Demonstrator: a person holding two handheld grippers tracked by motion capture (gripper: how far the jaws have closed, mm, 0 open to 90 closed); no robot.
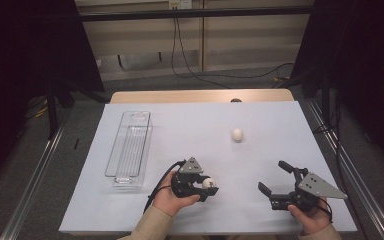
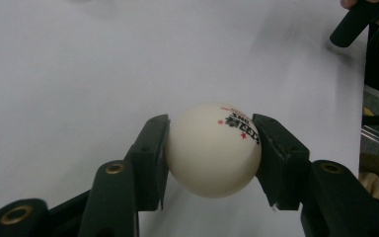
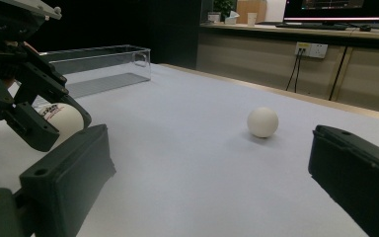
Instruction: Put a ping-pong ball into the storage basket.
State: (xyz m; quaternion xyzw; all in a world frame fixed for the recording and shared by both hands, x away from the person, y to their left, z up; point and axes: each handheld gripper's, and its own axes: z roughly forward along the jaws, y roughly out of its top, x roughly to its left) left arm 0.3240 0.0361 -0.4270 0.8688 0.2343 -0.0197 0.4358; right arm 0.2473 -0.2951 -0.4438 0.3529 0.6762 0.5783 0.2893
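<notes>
My left gripper (image 1: 209, 185) (image 2: 212, 150) is shut on a white ping-pong ball (image 1: 208, 183) (image 2: 212, 150) with black and red print, held just above the white table cover near the front. The right gripper view has that gripper (image 3: 61, 118) at its left, holding the printed ball (image 3: 64, 117). A second white ball (image 1: 237, 134) (image 3: 262, 122) rests loose on the cover farther back. My right gripper (image 1: 274, 177) (image 3: 212, 173) stands open at the front right, nothing between its jaws, pointing toward the loose ball.
A clear plastic box (image 1: 130, 150) (image 3: 98, 66) lies lengthwise at the left of the white cover (image 1: 180, 130). The wooden table edge (image 1: 200, 96) runs along the back. Cables hang on the wall behind.
</notes>
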